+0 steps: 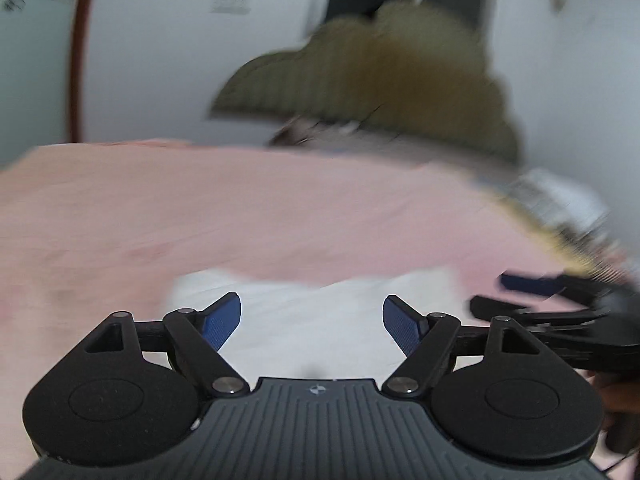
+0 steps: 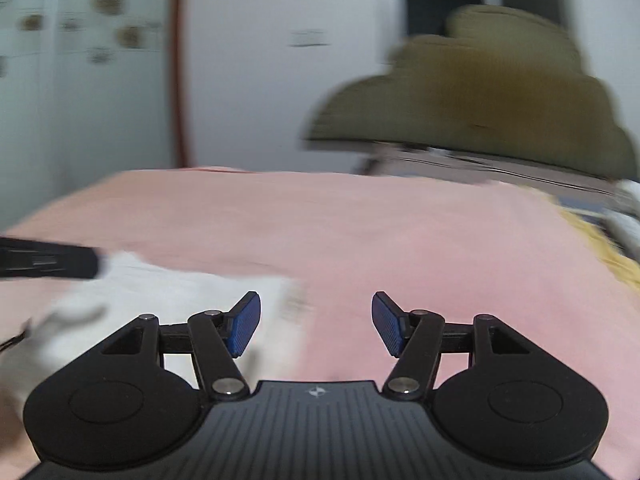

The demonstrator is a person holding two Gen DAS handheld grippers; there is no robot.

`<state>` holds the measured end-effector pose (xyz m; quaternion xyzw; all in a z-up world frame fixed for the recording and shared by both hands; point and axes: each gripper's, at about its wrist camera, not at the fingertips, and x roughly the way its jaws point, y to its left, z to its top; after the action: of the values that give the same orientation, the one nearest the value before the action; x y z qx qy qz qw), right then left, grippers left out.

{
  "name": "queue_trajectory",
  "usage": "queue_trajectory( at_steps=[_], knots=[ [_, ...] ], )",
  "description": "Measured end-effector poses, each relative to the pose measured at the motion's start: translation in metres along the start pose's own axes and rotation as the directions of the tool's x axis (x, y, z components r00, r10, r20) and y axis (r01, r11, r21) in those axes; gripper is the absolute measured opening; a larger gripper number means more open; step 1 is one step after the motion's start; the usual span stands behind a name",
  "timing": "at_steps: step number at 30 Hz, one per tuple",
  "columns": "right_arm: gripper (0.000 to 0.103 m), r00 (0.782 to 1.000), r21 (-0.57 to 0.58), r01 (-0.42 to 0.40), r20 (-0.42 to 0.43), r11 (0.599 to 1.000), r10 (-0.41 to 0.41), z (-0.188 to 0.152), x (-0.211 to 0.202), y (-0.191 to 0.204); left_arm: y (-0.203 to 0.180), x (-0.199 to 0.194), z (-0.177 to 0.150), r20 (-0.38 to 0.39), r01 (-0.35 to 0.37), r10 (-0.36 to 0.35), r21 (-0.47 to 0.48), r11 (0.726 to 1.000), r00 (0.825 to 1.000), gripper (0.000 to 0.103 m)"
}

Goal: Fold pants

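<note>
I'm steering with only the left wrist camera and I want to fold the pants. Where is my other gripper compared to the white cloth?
Observer: The right gripper sits over the right edge of the white pants; its left finger is over cloth, its right finger over the pink sheet.
Operator: Is it holding anything?
Observer: No, its jaws stand wide open with nothing between them.
Operator: Can it see my gripper?
Observer: Yes, the left gripper pokes in at its far left edge, over the cloth's far corner.
Operator: What's behind the bed?
Observer: A blurry olive-brown pile on the right, and a white wall with small stickers on the left.
</note>
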<state>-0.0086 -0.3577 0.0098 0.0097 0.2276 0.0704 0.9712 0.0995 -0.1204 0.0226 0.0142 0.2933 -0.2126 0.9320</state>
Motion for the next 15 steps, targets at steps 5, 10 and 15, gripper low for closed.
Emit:
queue_trajectory(
  at_steps=[5, 10, 15],
  knots=[
    [0.061, 0.984, -0.175, -0.043, -0.179, 0.984, 0.011, -0.017, 0.048, 0.044, 0.010, 0.022, -0.034, -0.180, 0.018, 0.012, 0.164, 0.986, 0.984, 0.078],
    [0.061, 0.986, -0.057, -0.011, -0.166, 0.998, 0.002, -0.021, 0.024, 0.024, 0.016, 0.001, -0.041, -0.061, 0.006, 0.009, 0.241, 0.971, 0.998, 0.081],
    [0.061, 0.973, 0.283, -0.106, -0.167, 0.953, 0.157, -0.024, 0.024, -0.045, 0.078, -0.006, -0.023, -0.088, -0.016, 0.023, 0.079, 0.997, 0.996, 0.088]
  ],
)
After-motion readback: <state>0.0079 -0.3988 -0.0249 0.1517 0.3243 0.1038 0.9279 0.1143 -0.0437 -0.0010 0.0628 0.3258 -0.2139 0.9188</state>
